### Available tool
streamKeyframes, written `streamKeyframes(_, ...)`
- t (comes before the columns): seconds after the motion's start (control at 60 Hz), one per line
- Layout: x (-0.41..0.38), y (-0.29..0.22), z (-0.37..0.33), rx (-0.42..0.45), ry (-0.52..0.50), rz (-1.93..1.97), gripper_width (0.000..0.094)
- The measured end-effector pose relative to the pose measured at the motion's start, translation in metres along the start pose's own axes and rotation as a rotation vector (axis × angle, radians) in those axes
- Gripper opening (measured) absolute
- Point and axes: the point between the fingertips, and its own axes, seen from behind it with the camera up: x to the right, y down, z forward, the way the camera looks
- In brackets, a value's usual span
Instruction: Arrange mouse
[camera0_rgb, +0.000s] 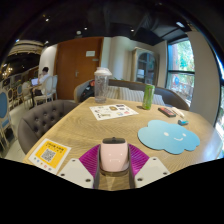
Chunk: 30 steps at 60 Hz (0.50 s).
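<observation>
- The jaws squeeze the small white and pink mouse (113, 157) from both sides so it won't drop
- It is held above the round wooden surface (90, 130), probably going to the blue cloud-shaped mat (168, 136)

Mouse (113, 153): pale pinkish-white, darker grey band at its far end. Finger pads (91, 157): magenta. Worktop (90, 128): light wood tone. Cloud-shaped mat (168, 136): light blue. Card (47, 154): yellow with a white square bearing a dark code pattern. Bottle (148, 96): green. Chair (40, 118): grey.
</observation>
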Motion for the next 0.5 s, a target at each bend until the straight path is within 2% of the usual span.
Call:
streamKeyframes(0.067, -0.011, -0.022, -0.011, 0.035, -0.041, -0.041, 0.0392)
streamKeyframes(0.133, 0.005, -0.067, -0.026, 0.11, -0.046, -0.036, 0.0392)
streamKeyframes(0.2, 0.048, -0.116, -0.034, 0.195, 0.01, 0.002, 0.0392)
streamKeyframes(0.267, 0.111, -0.145, -0.032, 0.219, 0.085, 0.043, 0.0391)
streamKeyframes(0.35, 0.175, -0.136, -0.01, 0.161, 0.145, 0.073, 0.0389)
streamKeyframes(0.5, 0.239, -0.068, 0.044, -0.007, 0.132, 0.119, 0.0391)
